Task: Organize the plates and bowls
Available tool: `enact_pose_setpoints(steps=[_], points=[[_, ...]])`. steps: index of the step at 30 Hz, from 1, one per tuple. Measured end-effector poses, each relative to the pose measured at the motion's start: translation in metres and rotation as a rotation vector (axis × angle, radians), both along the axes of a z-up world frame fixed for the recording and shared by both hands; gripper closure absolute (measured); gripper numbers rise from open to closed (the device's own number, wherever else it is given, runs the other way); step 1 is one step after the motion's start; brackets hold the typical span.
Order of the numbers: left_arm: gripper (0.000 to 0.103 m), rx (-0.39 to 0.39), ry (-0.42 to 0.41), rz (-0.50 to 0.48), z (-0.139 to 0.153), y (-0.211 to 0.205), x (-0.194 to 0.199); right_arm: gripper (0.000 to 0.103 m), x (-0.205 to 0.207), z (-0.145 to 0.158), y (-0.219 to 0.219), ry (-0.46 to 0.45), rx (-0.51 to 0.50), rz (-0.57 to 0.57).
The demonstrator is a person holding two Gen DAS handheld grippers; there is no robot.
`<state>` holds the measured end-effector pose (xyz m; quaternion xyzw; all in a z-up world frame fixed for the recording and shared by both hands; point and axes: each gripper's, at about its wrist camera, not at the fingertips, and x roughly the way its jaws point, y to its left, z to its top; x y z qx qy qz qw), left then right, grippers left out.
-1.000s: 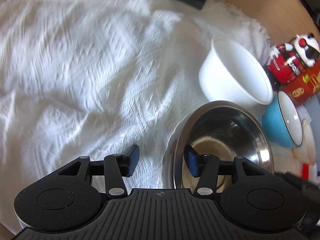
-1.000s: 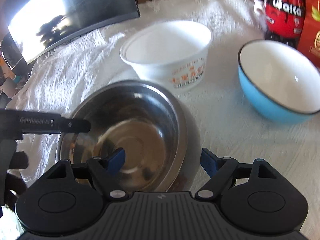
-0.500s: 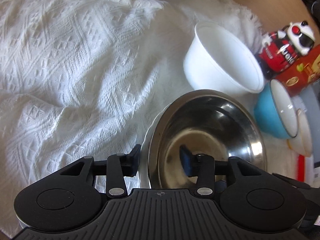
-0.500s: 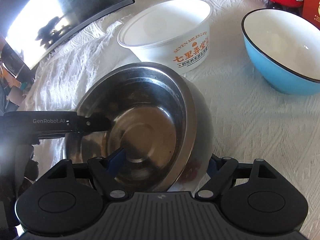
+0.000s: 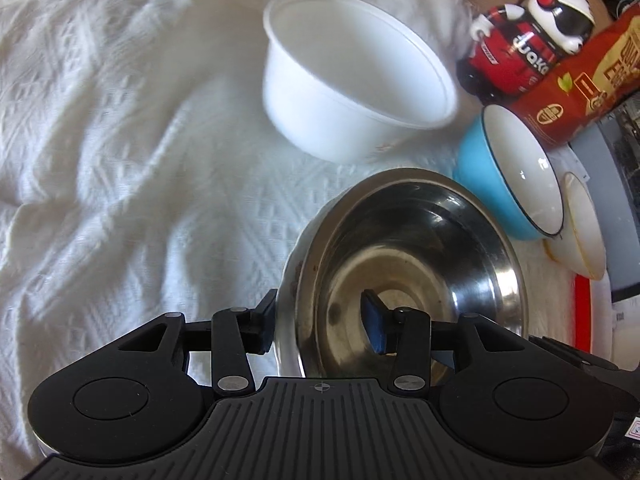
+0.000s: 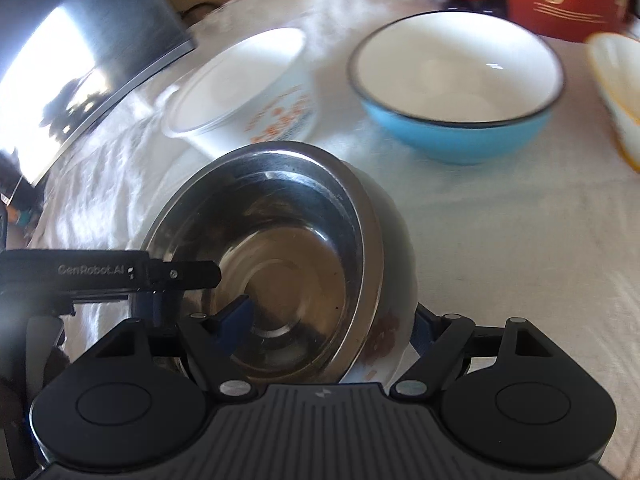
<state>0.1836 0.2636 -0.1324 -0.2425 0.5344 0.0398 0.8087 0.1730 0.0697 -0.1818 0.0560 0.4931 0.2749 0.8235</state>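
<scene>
Left wrist view: the left gripper (image 5: 322, 326) straddles the near wall of a steel bowl (image 5: 416, 264), which sits nested inside a white outer bowl (image 5: 289, 280); one finger lies against the outside of the white bowl, the other, with its blue pad, stands inside the steel bowl; the jaws are thus closed onto the double rim, pinching both walls together. Right wrist view: the right gripper (image 6: 332, 326) takes the same nested pair from the opposite side; its left finger is inside the steel bowl (image 6: 280, 264), its right finger is behind the white outer bowl (image 6: 394, 280), which bears a reddish printed pattern; whether that far finger actually presses the wall cannot be told, since the bowl hides it. The pair appears tilted, its opening turned toward the left gripper (image 6: 180, 276), whose black finger reaches over the rim.

Beyond the pair, on the white cloth (image 5: 100, 140): a white plastic tub (image 5: 352, 80) just behind; a blue bowl (image 5: 516, 172) to its right, near but apart; a cream bowl (image 5: 580, 232) further right; a red-and-black figure (image 5: 524, 48) and a red box (image 5: 580, 92) at the back. A dark monitor (image 6: 80, 52) stands at the far left of the right wrist view.
</scene>
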Motion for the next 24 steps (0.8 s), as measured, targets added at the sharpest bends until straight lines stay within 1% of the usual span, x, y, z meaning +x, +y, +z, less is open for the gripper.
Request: enact_pose_setpoints(steps=[2,5,7,9,10,12,14,16,17,18,19,21,22,24], points=[[0.056,0.010,0.004,0.006,0.000,-0.002,0.002,0.022,0.003,0.000,-0.006,0.009,0.006,-0.018],[0.057,-0.018,0.001,0.019,-0.002,0.002,0.000,0.020,0.002,-0.002,-0.003,0.001,-0.004,-0.009],[0.061,-0.031,0.000,0.038,0.000,0.009,-0.006,0.019,0.001,-0.003,0.000,-0.012,-0.016,-0.006],[0.061,-0.008,-0.034,0.060,0.010,0.012,-0.017,0.019,0.000,-0.002,-0.004,-0.015,-0.012,-0.013],[0.061,0.017,-0.051,0.072,0.018,0.011,-0.021,0.019,-0.002,0.001,-0.006,-0.035,-0.012,-0.025],[0.061,0.065,-0.093,0.101,0.034,0.007,-0.026,0.019,-0.006,0.013,-0.010,-0.117,-0.038,-0.046],[0.061,0.099,-0.142,0.139,0.052,0.002,-0.027,0.019,-0.009,0.029,-0.023,-0.186,-0.060,-0.051],[0.061,0.117,-0.195,0.186,0.069,-0.005,-0.027,0.017,-0.010,0.047,-0.043,-0.237,-0.056,-0.048],[0.061,0.116,-0.230,0.189,0.077,-0.012,-0.025,0.016,-0.009,0.057,-0.056,-0.266,-0.053,-0.046],[0.061,0.095,-0.259,0.176,0.084,-0.021,-0.020,0.014,-0.006,0.066,-0.069,-0.297,-0.058,-0.050],[0.061,0.048,-0.282,0.151,0.089,-0.034,-0.010,0.012,-0.002,0.075,-0.085,-0.330,-0.079,-0.072],[0.061,-0.076,-0.300,0.071,0.090,-0.063,0.007,0.009,0.016,0.088,-0.119,-0.379,-0.141,-0.138],[0.061,-0.154,-0.287,0.024,0.085,-0.079,0.019,0.009,0.029,0.093,-0.136,-0.381,-0.168,-0.161],[0.061,-0.304,-0.223,-0.007,0.067,-0.112,0.042,0.009,0.062,0.095,-0.169,-0.350,-0.194,-0.185]])
